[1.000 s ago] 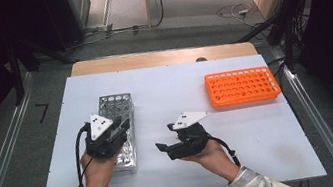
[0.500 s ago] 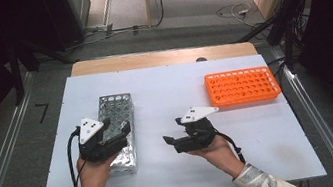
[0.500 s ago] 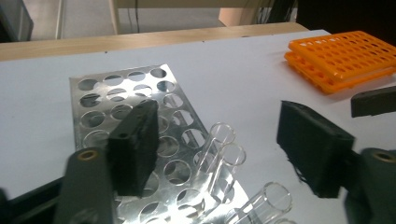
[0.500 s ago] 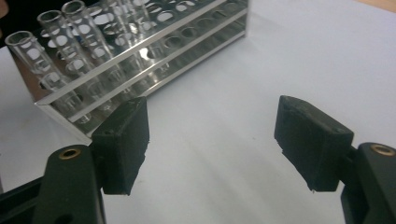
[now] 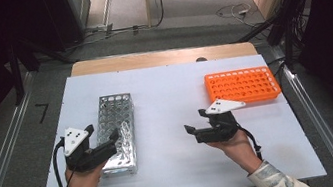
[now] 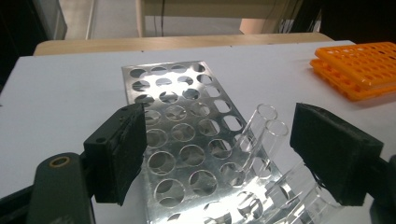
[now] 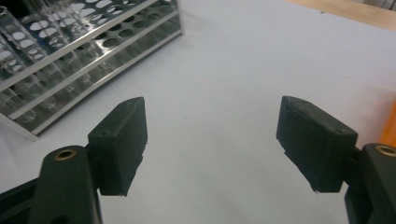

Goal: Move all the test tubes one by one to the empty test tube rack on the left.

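Both hands have drawn back toward six o'clock, leaving the left gripper [image 5: 107, 144] gaping over the metal rack [image 5: 116, 132] and its glass tubes [image 6: 266, 128], the right gripper [image 5: 199, 129] spread, orange rack [image 5: 242, 85] at two o'clock unfilled.

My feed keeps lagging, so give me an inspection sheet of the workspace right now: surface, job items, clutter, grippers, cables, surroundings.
Surface: white tabletop with a wooden strip along its far edge.
Job's things: metal rack at left, glass tubes standing at its near end; orange rack at far right, its holes look empty.
Clutter: nothing seen.
Grippers: left gripper over the metal rack's near end, jaws open with the tubes ahead between them; right gripper over bare tabletop, jaws open and empty.
Cables: a black one trails from each gripper; more lie on the floor beyond.
Surroundings: grey floor, metal rails either side, dark equipment.
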